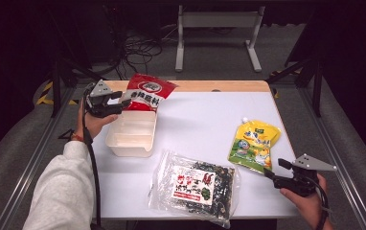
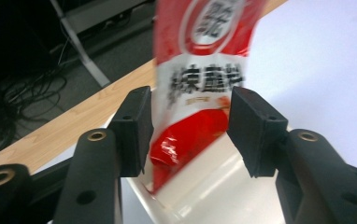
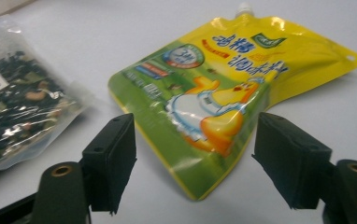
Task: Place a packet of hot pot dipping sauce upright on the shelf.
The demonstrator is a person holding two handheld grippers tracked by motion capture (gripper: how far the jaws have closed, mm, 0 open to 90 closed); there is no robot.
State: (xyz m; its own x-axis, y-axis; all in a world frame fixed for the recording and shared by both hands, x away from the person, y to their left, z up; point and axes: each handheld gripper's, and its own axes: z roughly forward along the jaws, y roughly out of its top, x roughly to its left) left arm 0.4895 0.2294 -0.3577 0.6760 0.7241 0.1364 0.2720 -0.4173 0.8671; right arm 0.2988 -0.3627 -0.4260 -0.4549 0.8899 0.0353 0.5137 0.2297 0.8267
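Observation:
A red and white snack packet (image 1: 147, 92) stands tilted at the table's far left, its lower end in the far side of a white plastic container (image 1: 131, 134). My left gripper (image 1: 121, 103) is beside it. In the left gripper view the packet (image 2: 204, 70) sits between the open jaws of the left gripper (image 2: 188, 126), and the pads stand apart from it. A yellow-green spouted pouch (image 1: 254, 143) lies flat at the right. My right gripper (image 1: 273, 170) is open just short of its near corner. The pouch (image 3: 223, 93) lies ahead of the right gripper (image 3: 193, 158).
A clear bag of dark seaweed snack (image 1: 195, 184) lies near the front edge, and it also lies to the left in the right gripper view (image 3: 13, 107). The white table (image 1: 205, 115) has a wooden strip along its far edge. Cables and a metal stand sit on the floor beyond.

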